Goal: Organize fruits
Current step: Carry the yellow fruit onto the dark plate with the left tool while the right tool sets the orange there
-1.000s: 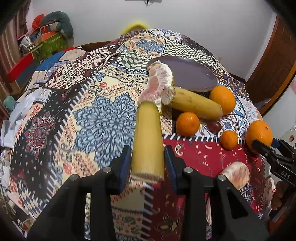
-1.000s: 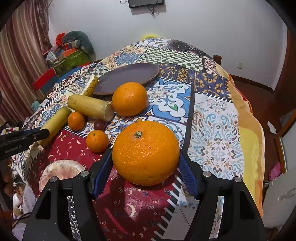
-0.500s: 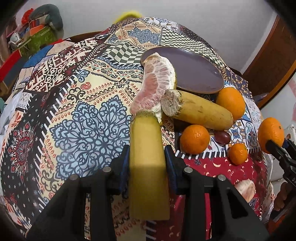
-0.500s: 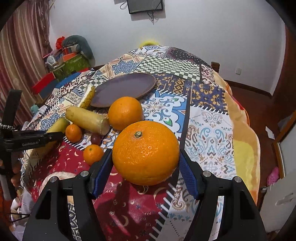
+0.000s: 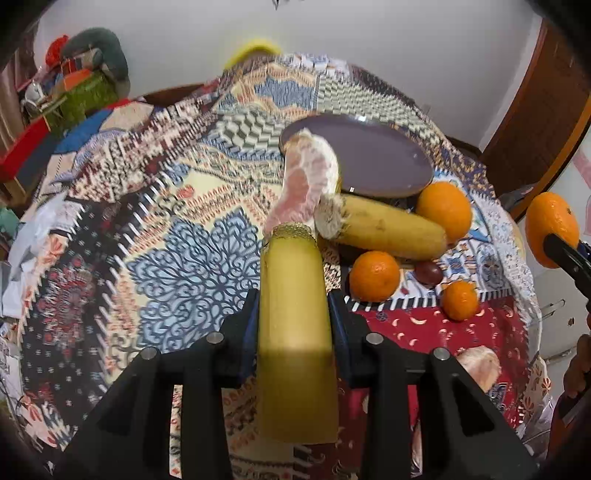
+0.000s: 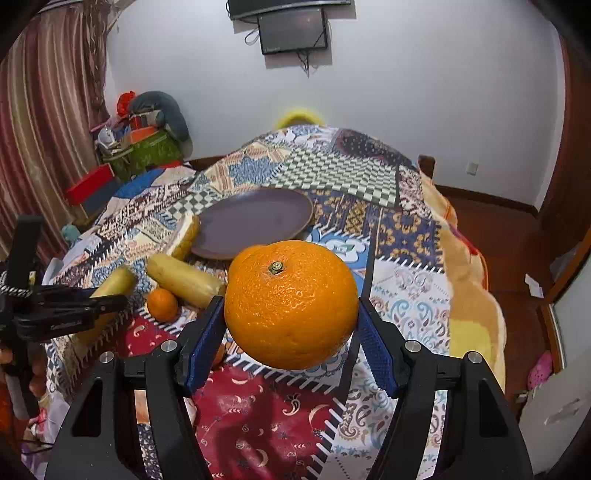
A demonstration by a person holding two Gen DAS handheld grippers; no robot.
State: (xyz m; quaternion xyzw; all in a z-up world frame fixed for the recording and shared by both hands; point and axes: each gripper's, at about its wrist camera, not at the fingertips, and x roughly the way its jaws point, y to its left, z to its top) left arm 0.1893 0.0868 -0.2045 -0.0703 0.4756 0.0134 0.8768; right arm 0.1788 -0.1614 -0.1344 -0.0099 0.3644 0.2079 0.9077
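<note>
Orange orange [image 6: 291, 302], yellow banana [image 5: 295, 325], purple plate [image 6: 255, 221], patchwork tablecloth [image 5: 177, 206] in blue, red, checks, pink pomelo segment [image 5: 306, 181], perhaps a dark red grape [image 5: 428, 273]

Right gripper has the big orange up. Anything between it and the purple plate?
Nothing visible blocks it. The orange hangs in the right gripper above the cloth; the purple plate beyond is bare, with other fruit left of that line.

A plain white wall [image 6: 406, 92] closes the far side, with a dark screen [image 6: 293, 31] mounted high on it and cables hanging beneath. Striped reddish curtains [image 6: 40, 122] hang at the left beside a heap of bundled belongings [image 6: 147, 136]. To the right lie wooden floor [image 6: 517, 243] and dark skirting.
</note>
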